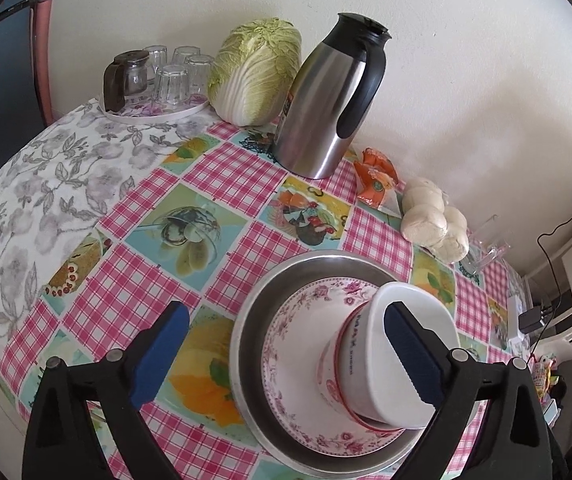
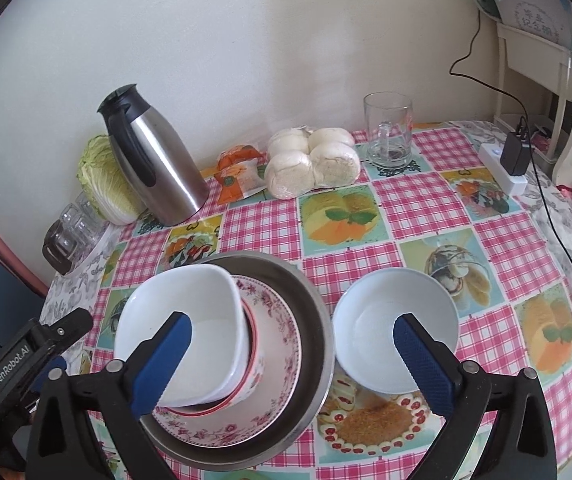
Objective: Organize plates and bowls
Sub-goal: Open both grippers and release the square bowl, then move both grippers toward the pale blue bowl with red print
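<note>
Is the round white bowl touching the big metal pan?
Apart. In the right wrist view, a strip of tablecloth shows between the round white bowl and the metal pan.

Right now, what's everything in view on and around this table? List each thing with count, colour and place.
Metal basin: one, silver, near edge, bottom of stack.
Floral plate: one, pink-white, in basin.
Red-trimmed bowl: one, on plate.
Square bowl: one, white, tilted on top.
Round bowl: one, white, beside stack.
Thermos jug: one, steel-black, by wall.
Cabbage: one, green.
Glasses: several, clear, on tray.
Buns: four, white, bagged.
Orange packet: one.
Glass mug: one, clear.
Charger: one, black.
Left gripper: open.
Right gripper: open.
</note>
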The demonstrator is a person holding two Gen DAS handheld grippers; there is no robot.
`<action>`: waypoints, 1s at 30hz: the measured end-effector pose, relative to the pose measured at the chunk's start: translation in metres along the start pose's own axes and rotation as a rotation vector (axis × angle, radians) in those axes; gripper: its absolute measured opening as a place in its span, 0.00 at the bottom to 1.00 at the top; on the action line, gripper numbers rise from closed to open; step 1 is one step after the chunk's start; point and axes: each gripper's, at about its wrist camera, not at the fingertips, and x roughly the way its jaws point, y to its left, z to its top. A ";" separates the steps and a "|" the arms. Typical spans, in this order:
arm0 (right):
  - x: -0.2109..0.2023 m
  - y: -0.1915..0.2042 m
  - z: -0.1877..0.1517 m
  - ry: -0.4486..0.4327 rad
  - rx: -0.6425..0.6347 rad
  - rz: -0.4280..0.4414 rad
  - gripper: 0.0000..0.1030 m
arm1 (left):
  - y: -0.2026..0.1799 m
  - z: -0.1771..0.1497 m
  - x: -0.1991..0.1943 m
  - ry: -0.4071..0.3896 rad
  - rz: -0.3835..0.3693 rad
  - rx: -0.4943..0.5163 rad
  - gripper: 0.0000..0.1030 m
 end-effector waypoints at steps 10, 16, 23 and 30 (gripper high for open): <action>-0.011 -0.060 0.013 -0.021 0.103 -0.029 1.00 | -0.048 -0.010 -0.017 -0.065 -0.100 0.017 0.95; -0.011 -0.102 0.019 -0.020 0.168 -0.075 1.00 | -0.093 -0.023 -0.021 -0.069 -0.164 0.104 0.95; -0.007 -0.139 0.019 -0.011 0.209 -0.095 1.00 | -0.148 -0.047 -0.013 -0.035 -0.205 0.253 0.95; 0.001 -0.168 0.017 0.003 0.250 -0.113 1.00 | -0.198 -0.072 0.000 -0.020 -0.204 0.400 0.95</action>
